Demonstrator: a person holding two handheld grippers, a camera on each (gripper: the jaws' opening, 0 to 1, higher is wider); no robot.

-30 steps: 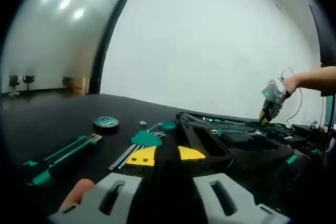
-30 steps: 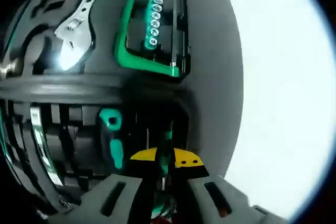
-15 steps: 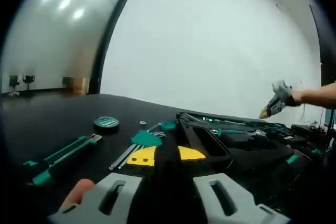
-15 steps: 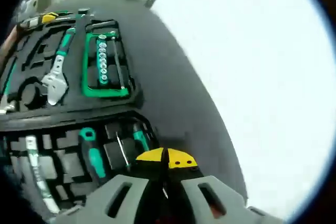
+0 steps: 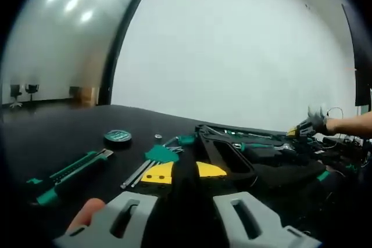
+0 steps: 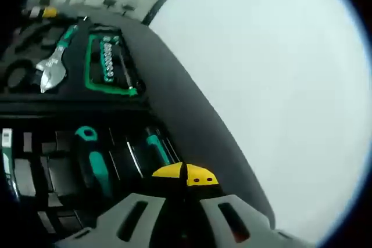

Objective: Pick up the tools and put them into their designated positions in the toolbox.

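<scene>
The open black toolbox (image 5: 256, 158) lies on the dark table, right of centre in the left gripper view. My left gripper (image 5: 183, 171) is low over the table with its yellow tips close together; a black piece fills the gap, and I cannot tell what it is. My right gripper (image 5: 302, 129), held by a hand (image 5: 349, 123), hovers at the box's far right. In the right gripper view my right gripper (image 6: 185, 173) is shut and empty above the foam tray (image 6: 35, 172), close to two green-handled screwdrivers (image 6: 93, 158) in their slots. An adjustable wrench (image 6: 52, 71) and a green-framed socket set (image 6: 107, 65) sit farther in.
Loose on the table left of the box are a green-and-black utility knife (image 5: 70, 172), a round green-topped disc (image 5: 117, 136), a hex key set in a green holder (image 5: 160, 155) and a small nut (image 5: 157, 136). A white wall (image 6: 279, 85) lies past the table edge.
My right gripper has lifted off the toolbox slot and drawn back and to the right; the green tool seen at its jaws earlier is gone. The left gripper has not moved.
</scene>
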